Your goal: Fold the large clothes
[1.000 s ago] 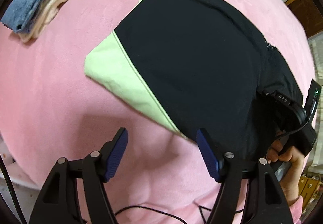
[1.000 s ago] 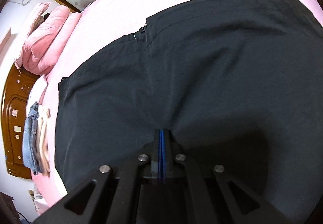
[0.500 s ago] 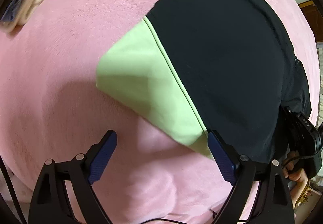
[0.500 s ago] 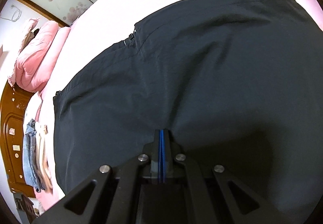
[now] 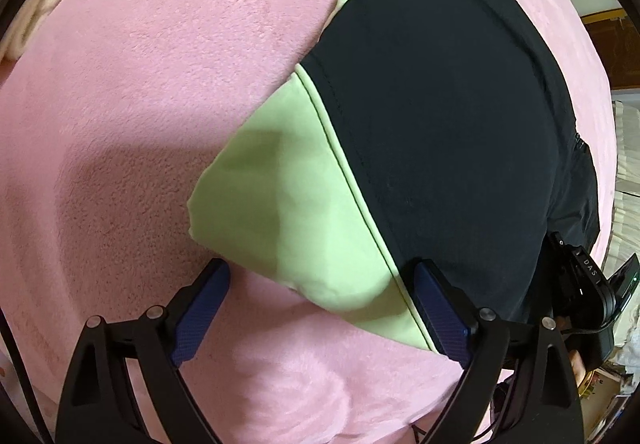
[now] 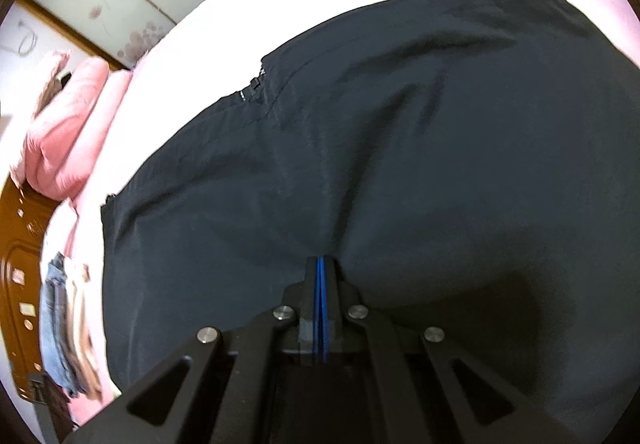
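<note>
Left gripper [image 5: 320,276] jaws spread wide, my pads straddling the green hem [image 5: 288,204], right gripper [image 6: 321,264] clamped tight on the black garment [image 6: 400,164], pink blanket [image 5: 140,84] beneath.

Bright indoor light, soft shadows, fisheye-warped edges, blown-out whites, slight blur

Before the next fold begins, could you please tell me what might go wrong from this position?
1. The left tongs stand open around the near edge of the light green panel; closing there may catch the pink blanket or only one layer.
2. The right tongs are shut on the black garment, where creases radiate from the pinch; pulling could drag the fabric askew.
</note>
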`<action>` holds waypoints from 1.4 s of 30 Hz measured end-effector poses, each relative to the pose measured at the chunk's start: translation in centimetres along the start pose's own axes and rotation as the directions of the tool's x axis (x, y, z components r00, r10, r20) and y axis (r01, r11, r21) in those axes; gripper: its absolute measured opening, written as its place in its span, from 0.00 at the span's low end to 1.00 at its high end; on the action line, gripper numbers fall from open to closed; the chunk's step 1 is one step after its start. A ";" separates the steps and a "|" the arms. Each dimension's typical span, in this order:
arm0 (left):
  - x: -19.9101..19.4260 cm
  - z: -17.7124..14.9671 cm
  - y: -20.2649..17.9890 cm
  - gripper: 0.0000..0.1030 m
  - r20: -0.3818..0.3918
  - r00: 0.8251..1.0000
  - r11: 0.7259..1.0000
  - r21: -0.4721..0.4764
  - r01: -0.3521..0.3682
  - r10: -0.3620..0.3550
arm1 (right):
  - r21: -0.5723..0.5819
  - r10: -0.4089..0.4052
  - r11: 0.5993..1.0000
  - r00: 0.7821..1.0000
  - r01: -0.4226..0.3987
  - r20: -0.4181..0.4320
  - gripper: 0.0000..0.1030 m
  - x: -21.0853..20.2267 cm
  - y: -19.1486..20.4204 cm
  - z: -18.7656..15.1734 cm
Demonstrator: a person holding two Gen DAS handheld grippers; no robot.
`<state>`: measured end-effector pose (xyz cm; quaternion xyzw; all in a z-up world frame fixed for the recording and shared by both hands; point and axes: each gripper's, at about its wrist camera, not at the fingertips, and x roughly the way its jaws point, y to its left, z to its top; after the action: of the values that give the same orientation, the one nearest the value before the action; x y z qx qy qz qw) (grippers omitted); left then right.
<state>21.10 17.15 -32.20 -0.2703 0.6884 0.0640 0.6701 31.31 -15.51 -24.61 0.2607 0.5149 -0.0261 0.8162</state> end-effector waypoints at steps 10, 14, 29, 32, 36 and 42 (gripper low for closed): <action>0.9 0.8 -0.4 0.96 0.041 0.999 1.000 0.010 0.016 -0.017 | 0.043 0.060 0.997 0.998 -0.061 0.011 0.00 -0.5 -1.7 -0.1; 0.8 1.5 -0.2 0.96 0.115 0.990 0.997 -0.007 0.082 -0.080 | 0.045 0.067 0.997 0.997 -0.068 0.022 0.00 -1.0 -2.3 -0.3; 1.0 -2.8 0.8 0.22 0.266 0.932 0.899 -0.297 0.323 -0.247 | 0.042 0.156 0.987 0.988 -0.155 -0.015 0.00 -0.8 -3.5 0.4; 2.1 -4.4 -0.7 0.22 0.244 0.927 0.879 -0.320 0.354 -0.284 | 0.031 0.183 0.983 0.981 -0.182 -0.061 0.00 -0.5 -3.6 1.1; 1.9 -4.8 -1.5 0.25 0.326 0.918 0.879 -0.339 0.337 -0.226 | -0.028 0.185 0.981 0.976 -0.190 -0.110 0.00 -0.3 -3.2 1.8; 3.1 -2.7 0.2 0.47 0.368 0.886 0.820 -0.388 0.420 -0.280 | -0.091 0.176 0.977 0.973 -0.191 -0.153 0.00 -0.2 -2.5 2.2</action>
<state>18.77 15.23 -34.98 -0.5307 0.4836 0.1377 0.6823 32.30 -18.71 -24.72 0.2652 0.5467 0.0954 0.7885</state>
